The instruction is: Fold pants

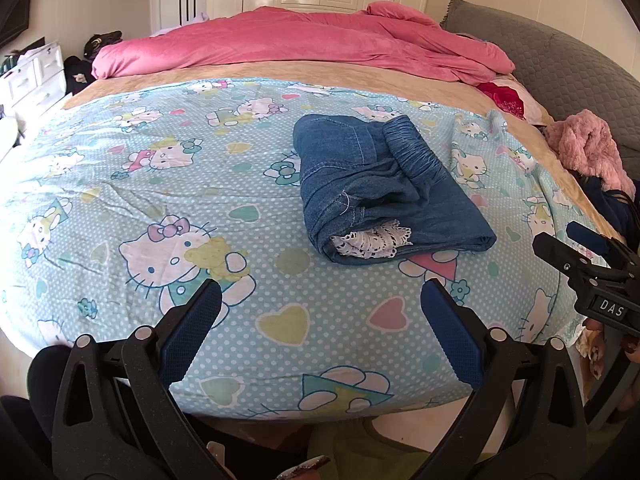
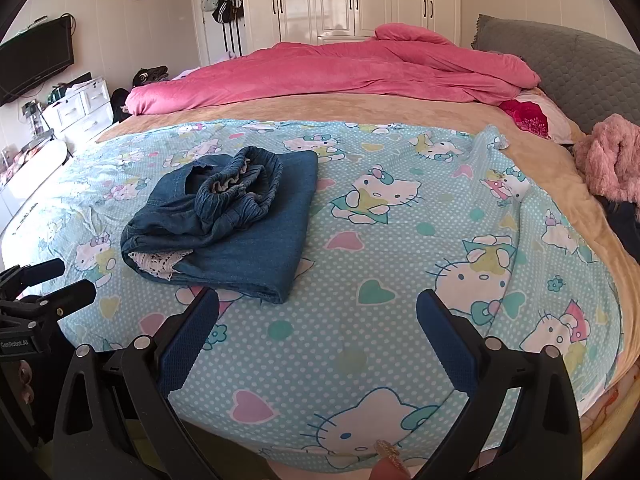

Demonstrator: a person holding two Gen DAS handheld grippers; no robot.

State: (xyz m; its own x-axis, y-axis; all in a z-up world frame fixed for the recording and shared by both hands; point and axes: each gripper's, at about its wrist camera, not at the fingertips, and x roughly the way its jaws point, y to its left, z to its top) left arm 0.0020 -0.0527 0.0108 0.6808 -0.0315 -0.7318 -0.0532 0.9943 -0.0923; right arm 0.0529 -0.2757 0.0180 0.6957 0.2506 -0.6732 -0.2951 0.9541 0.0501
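- Pants (image 1: 380, 188), blue denim with an elastic waistband and a white lace trim showing at the near end, lie folded in a compact bundle on the pale blue cartoon-cat bedsheet (image 1: 160, 184), ahead of the left gripper (image 1: 322, 288) and slightly to the right of its fingers.
- From the right gripper (image 2: 318, 298), the bundle sits ahead and to the left of the fingers, with its near edge just beyond the left fingertip.
- Both grippers are spread wide and hold nothing; each hangs over the near edge of the bed, apart from the denim.
- The fold looks nearly finished, though the gathered waistband (image 2: 240, 192) sits bunched on top and the lace peeks out at the near end.
- To finish well, I would bring one finger flat onto the top layer and press lightly, smoothing the waistband toward the far side.
- Avoid pinching the lace or lifting a corner, since the loose layers would likely slide open.
- Beyond the fingers, a crumpled pink blanket (image 1: 296, 44) lies well apart from the work.
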